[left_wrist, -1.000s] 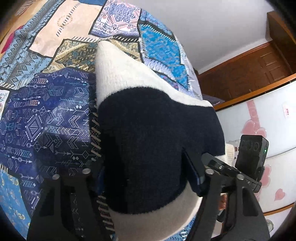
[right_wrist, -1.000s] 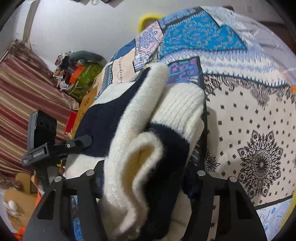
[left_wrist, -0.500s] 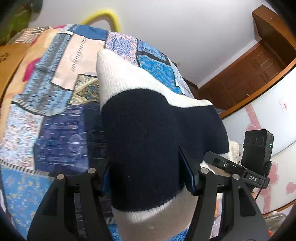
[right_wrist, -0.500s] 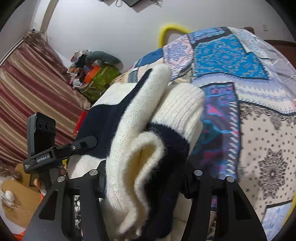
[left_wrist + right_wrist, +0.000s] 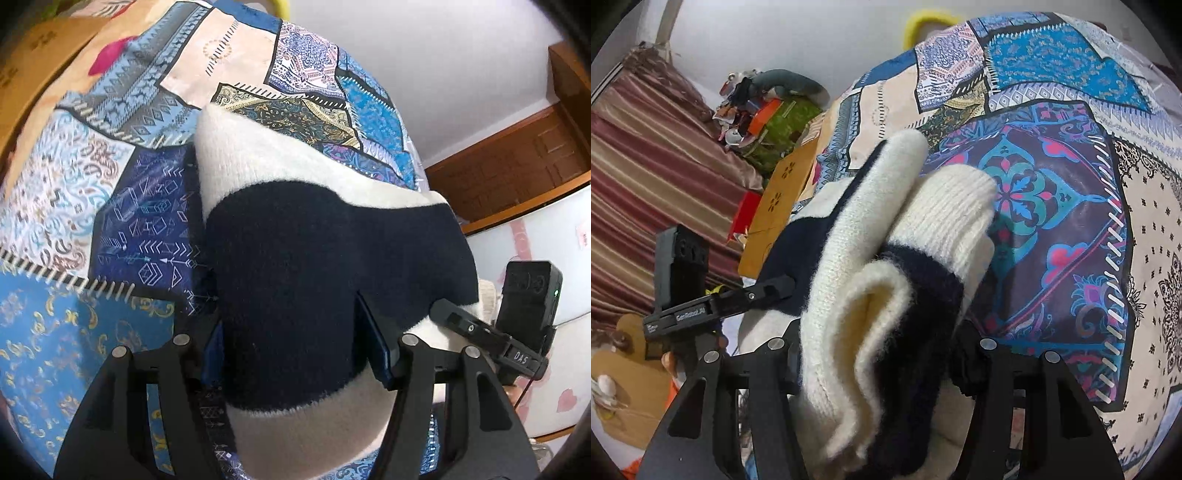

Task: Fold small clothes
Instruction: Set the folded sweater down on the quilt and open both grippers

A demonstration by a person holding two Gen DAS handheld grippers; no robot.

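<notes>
Cream-and-navy knit sweater [image 5: 295, 280] – already folded into a thick bundle – is carried above the patchwork bedspread [image 5: 122, 229], clamped at each end by left tool [image 5: 295, 343] and right tool [image 5: 879, 347], so only setting it down seems left.

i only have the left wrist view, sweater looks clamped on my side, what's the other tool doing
Observer: The right tool is shut on a bunched, layered edge of the same sweater.
Operator: anything beside the bed on that side
Observer: A striped curtain and a cardboard box stand beyond the bedspread.
Operator: my tool visible from there
Observer: Yes, the left tool shows at the left edge of the right wrist view, gripping the sweater's dark band.
</notes>
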